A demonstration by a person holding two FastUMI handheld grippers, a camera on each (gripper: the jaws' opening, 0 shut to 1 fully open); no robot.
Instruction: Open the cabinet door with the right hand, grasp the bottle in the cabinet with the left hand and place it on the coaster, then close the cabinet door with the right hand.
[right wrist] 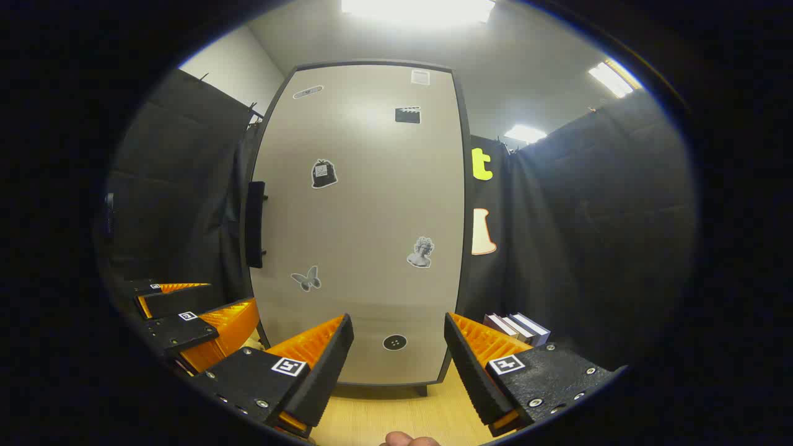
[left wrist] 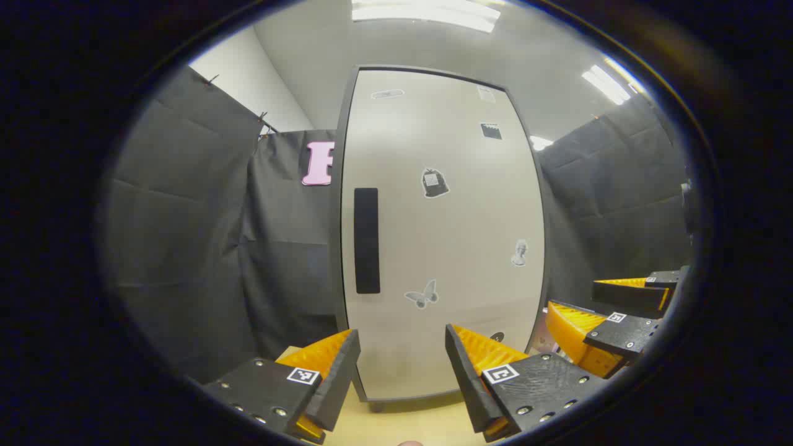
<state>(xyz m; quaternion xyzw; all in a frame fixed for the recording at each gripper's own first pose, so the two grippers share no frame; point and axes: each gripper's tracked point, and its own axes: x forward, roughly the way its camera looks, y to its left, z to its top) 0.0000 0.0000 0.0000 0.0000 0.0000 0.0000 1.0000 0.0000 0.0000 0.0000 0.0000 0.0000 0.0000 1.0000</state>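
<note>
A tall beige cabinet door point(left wrist: 440, 235) stands shut ahead, with small stickers and a dark vertical handle point(left wrist: 367, 240) near its left edge. In the right gripper view the same door point(right wrist: 365, 223) shows its handle point(right wrist: 255, 224) sticking out at the left edge. My left gripper point(left wrist: 401, 337) is open, short of the door, with nothing between its fingers. My right gripper point(right wrist: 398, 325) is open too, facing the door's lower part. Each view shows the other gripper at its side: the right gripper point(left wrist: 610, 310) and the left gripper point(right wrist: 192, 316). The bottle and coaster are hidden.
The cabinet stands on a light wooden table point(right wrist: 396, 409). Several books point(right wrist: 517, 328) lie to the right of the cabinet. Black cloth walls point(left wrist: 204, 235) close in both sides. A fingertip point(right wrist: 409, 440) shows at the bottom edge.
</note>
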